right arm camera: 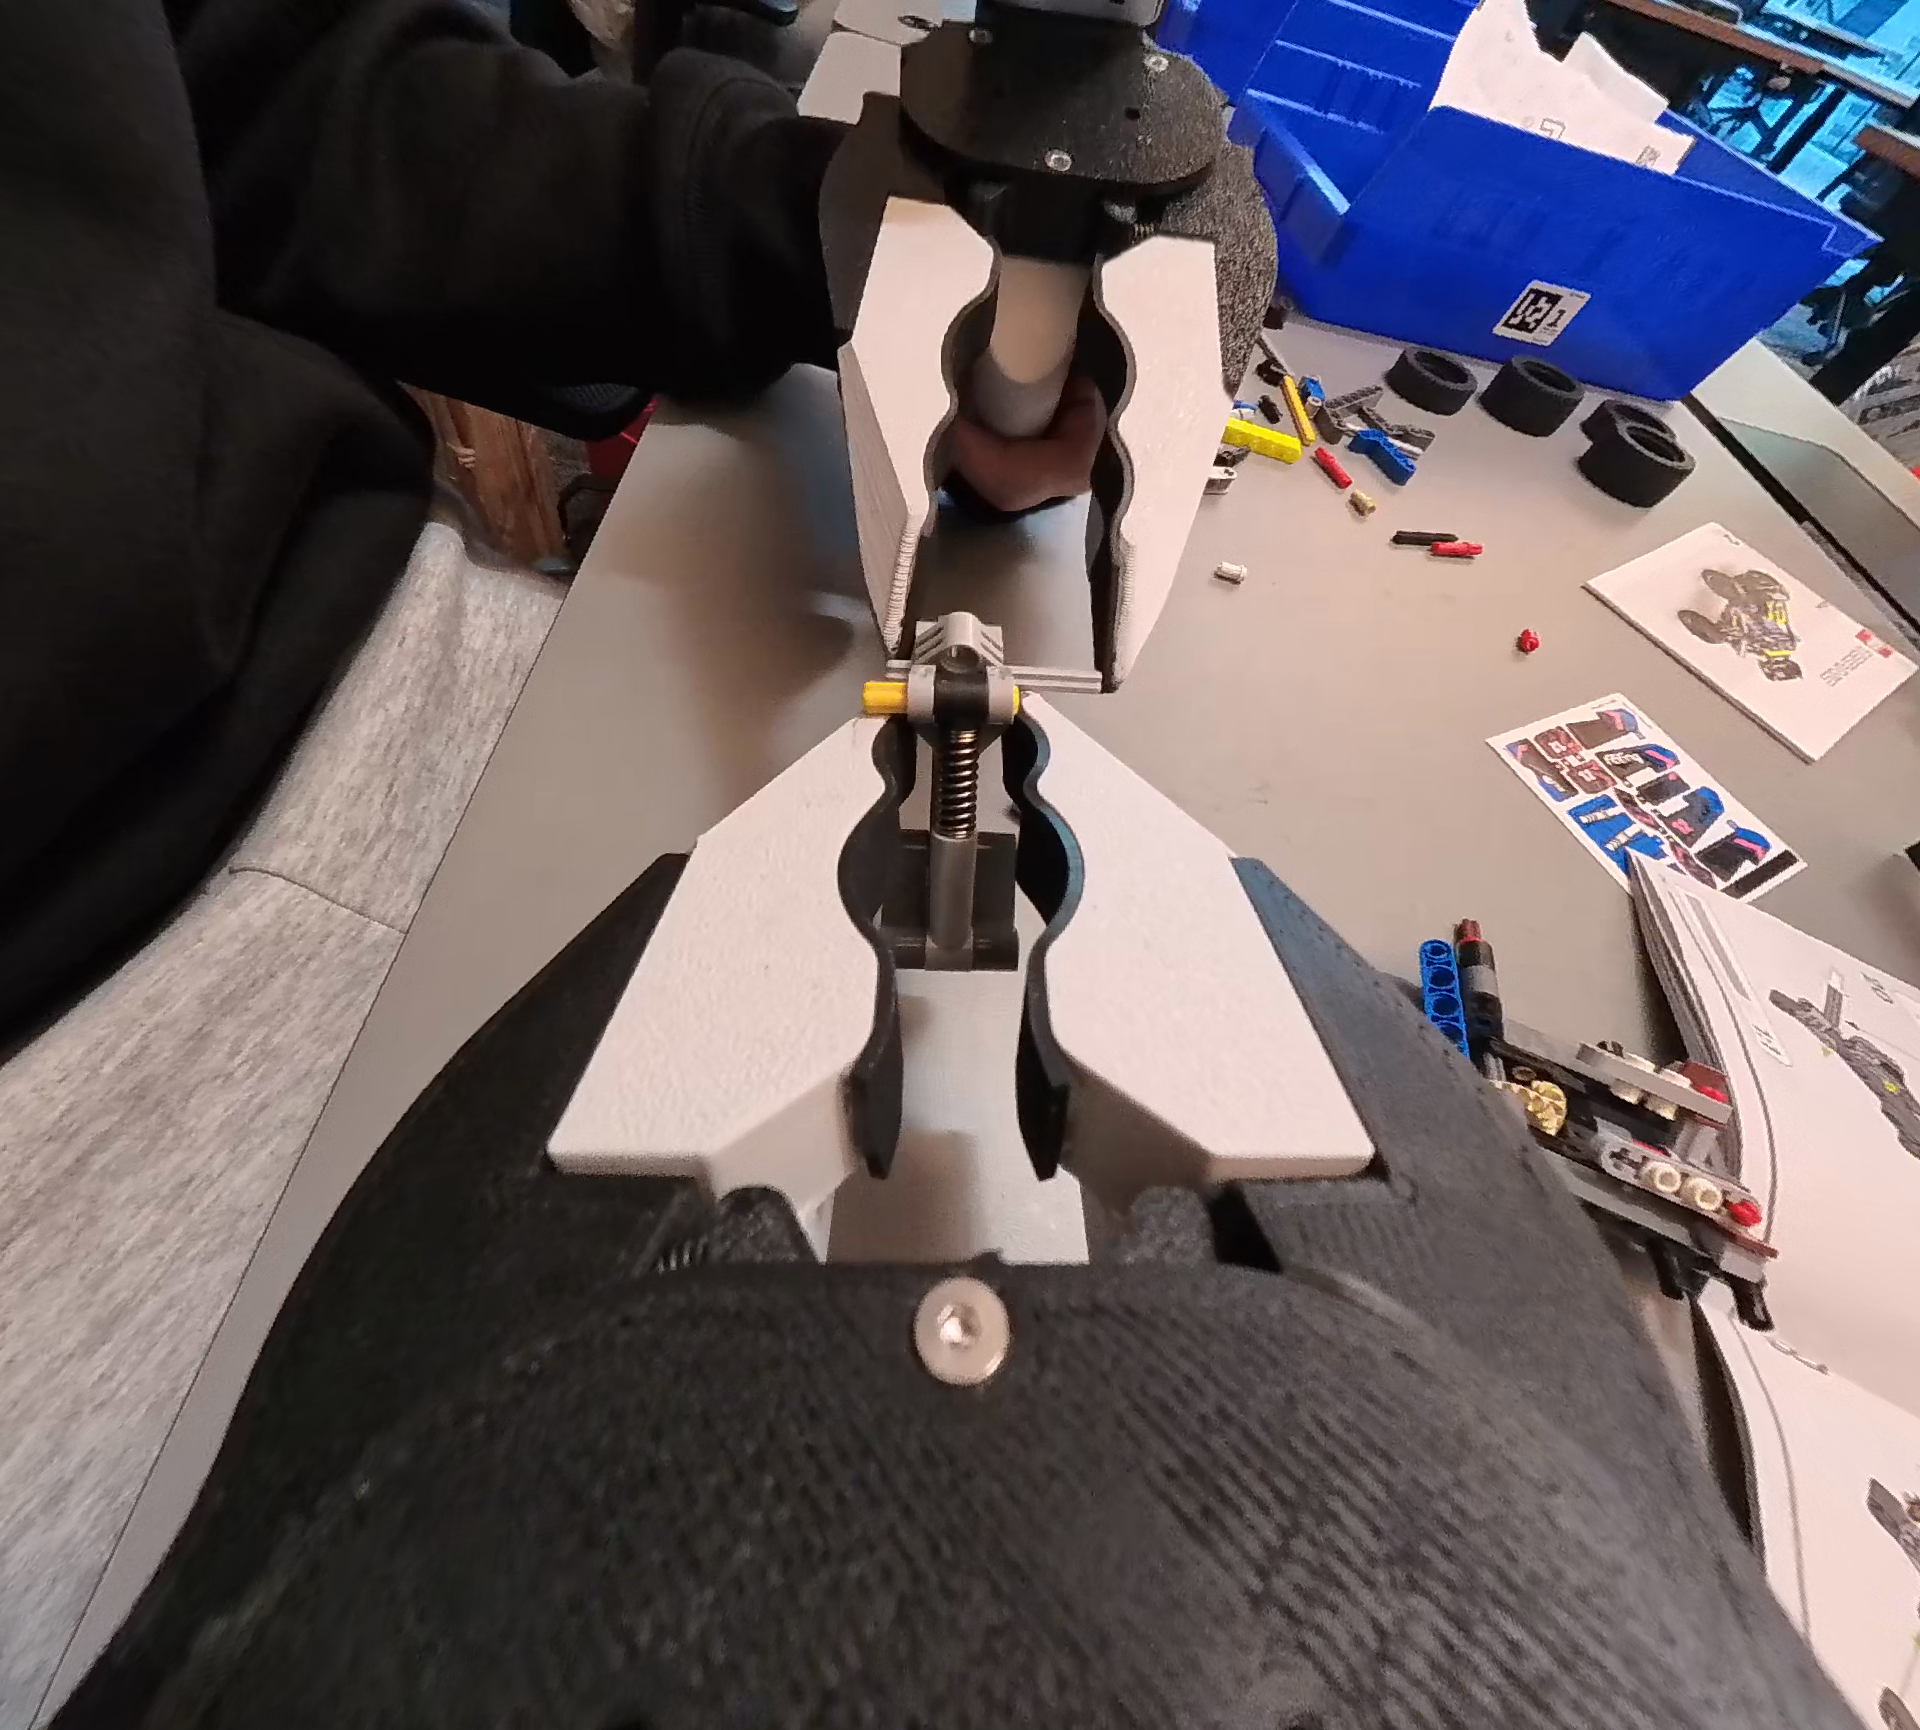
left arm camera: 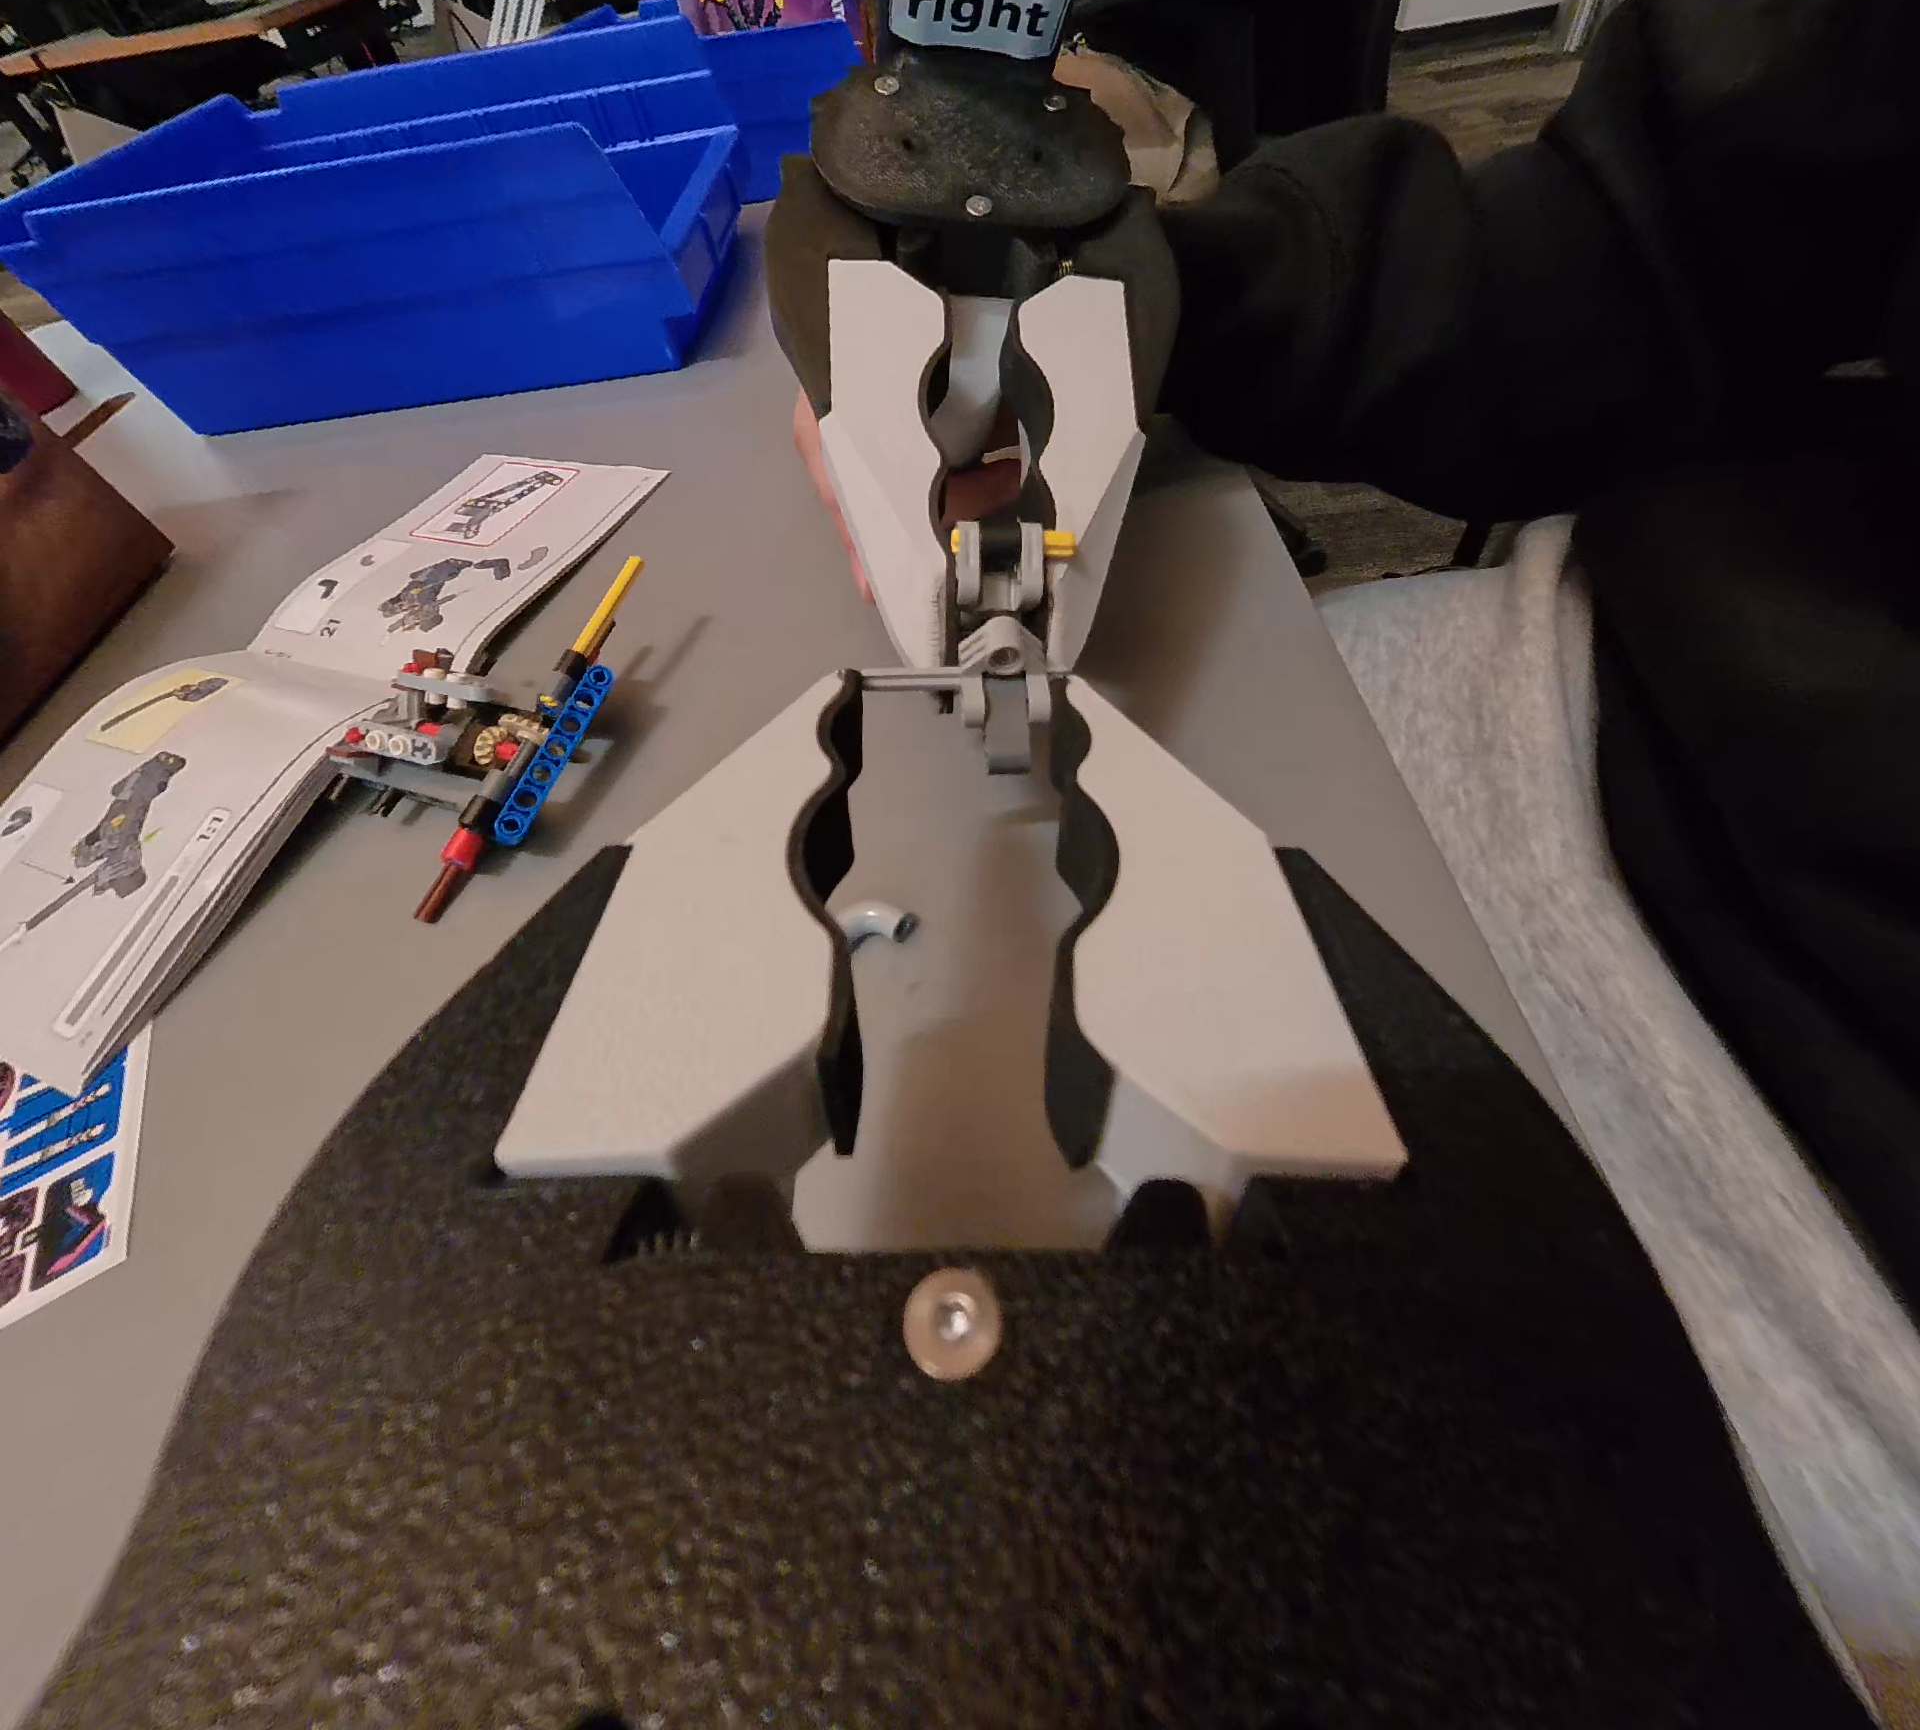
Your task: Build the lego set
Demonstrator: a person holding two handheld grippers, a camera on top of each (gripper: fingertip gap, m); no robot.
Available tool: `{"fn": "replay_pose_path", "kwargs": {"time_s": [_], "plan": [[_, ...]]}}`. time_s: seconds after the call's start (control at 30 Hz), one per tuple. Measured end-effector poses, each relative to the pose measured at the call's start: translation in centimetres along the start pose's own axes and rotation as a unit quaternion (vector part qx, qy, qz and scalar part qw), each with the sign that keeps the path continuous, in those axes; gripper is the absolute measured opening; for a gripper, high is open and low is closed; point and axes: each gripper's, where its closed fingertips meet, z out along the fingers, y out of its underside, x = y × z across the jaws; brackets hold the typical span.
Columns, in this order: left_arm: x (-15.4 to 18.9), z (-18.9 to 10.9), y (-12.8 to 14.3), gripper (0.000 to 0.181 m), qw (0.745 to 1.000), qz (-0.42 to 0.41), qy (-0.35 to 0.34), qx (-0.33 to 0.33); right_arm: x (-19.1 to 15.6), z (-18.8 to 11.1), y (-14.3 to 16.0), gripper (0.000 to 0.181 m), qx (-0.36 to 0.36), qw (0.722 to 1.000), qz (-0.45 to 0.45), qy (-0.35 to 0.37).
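Item 1, nearest: your right gripper [right arm camera: 951,735], closed on the shock-absorber sub-assembly [right arm camera: 954,792]; the coil spring and grey shaft lie between its fingers, the yellow pin at the tip.

Item 2: your left gripper [left arm camera: 956,678], meeting it tip to tip over the table edge, pinching a thin grey ribbed connector [left arm camera: 904,679] joined to that sub-assembly. Risk: the hold is only at the fingertips, so a twist or uneven push could pop the connector free and drop it off the edge onto your lap.

Item 3: partly built chassis [left arm camera: 488,724] on the open instruction booklet [left arm camera: 156,807].

Item 4, far: blue bins [left arm camera: 416,278].

Only the right wrist view shows the spring, the loose parts and the tyres [right arm camera: 1538,397]; only the left shows a small curved grey piece [left arm camera: 878,922] on the table.
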Motion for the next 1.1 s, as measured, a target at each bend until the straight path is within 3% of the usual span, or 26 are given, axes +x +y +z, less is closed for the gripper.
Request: {"fn": "replay_pose_path", "kwargs": {"time_s": [0.3,0.57,0.8,0.93,1.1], "plan": [[0.3,0.2,0.0,0.034,1.000,-0.019,0.015,-0.003,-0.3,-0.1,-0.1,0.014,0.004,1.000,-0.004,-0.009],[0.0,-0.1,-0.4,0.035,1.000,0.028,-0.011,0.000,-0.2,-0.1,-0.1,0.014,0.005,1.000,0.004,-0.010],[0.2,-0.1,-0.4,0.023,0.999,0.038,-0.005,-0.001,-0.1,0.0,-0.1,0.014,0.003,1.000,0.005,-0.007],[-0.4,-0.3,-0.4,0.048,1.000,0.016,-0.019,-0.003,-0.4,0.1,0.0,0.014,-0.001,1.000,-0.003,-0.012],[0.3,0.2,0.7,0.034,0.999,0.027,-0.002,-0.038,-0.5,0.1,0.1,0.014,-0.003,1.000,-0.004,-0.015]]}}
